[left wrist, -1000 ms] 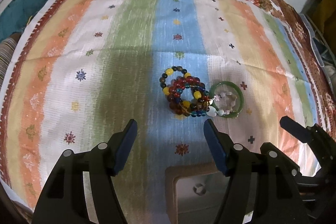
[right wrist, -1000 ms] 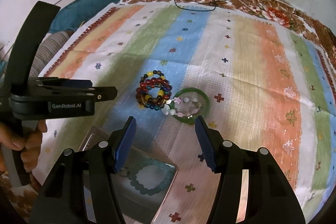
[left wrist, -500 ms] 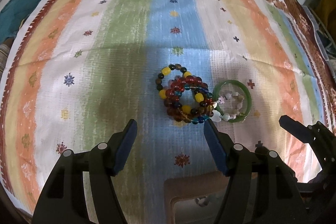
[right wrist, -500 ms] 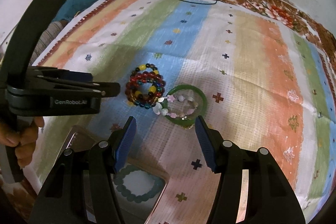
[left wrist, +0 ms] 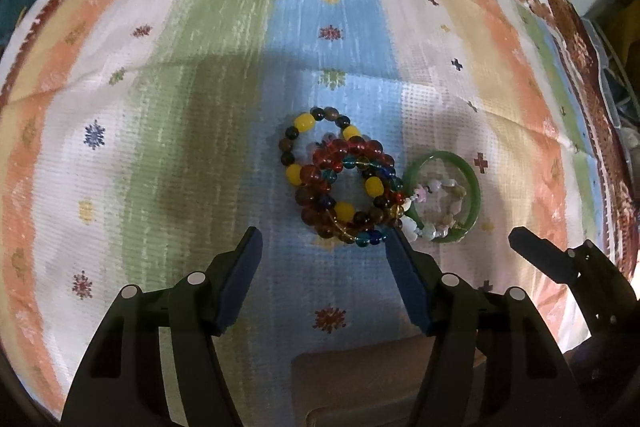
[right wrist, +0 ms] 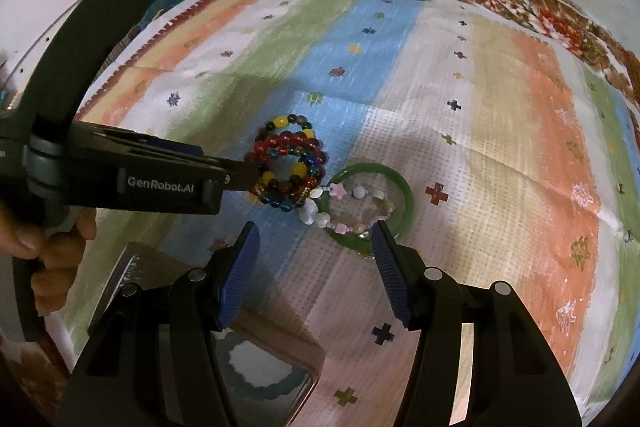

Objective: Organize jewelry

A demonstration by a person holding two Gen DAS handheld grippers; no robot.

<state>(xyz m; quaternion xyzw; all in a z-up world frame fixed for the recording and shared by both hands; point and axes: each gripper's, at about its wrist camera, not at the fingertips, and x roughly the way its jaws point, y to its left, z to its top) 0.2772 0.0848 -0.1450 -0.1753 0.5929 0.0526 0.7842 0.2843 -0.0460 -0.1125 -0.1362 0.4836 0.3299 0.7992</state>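
Right now, working from my left, I have the left gripper [left wrist: 322,247] spread wide with nothing between its blue pads, hovering low over the striped cloth [left wrist: 160,75] just short of the jewelry. I hold it open like that because the heap of beaded bracelets [left wrist: 340,187] lies directly ahead of its fingers, and a wide gap lets me straddle one loop instead of nudging the heap. The heap looks like several bracelets lying overlapped, dark red, teal and yellow beads among them, so picking out one strand will take care.

Touching the heap on its right sits a green bangle [right wrist: 404,187], lying flat, with a pale pink-and-white bead bracelet [right wrist: 348,207] lying partly inside its ring and spilling over its near edge. My right gripper [right wrist: 316,239] is equally wide open and empty, its right finger tip close by the bangle's near rim, which I judge lines it up for that pair.

Under the grippers, at the near edge, a small open box [right wrist: 168,267] holds a light green bracelet [right wrist: 256,379]; I keep it close so each carry is short.
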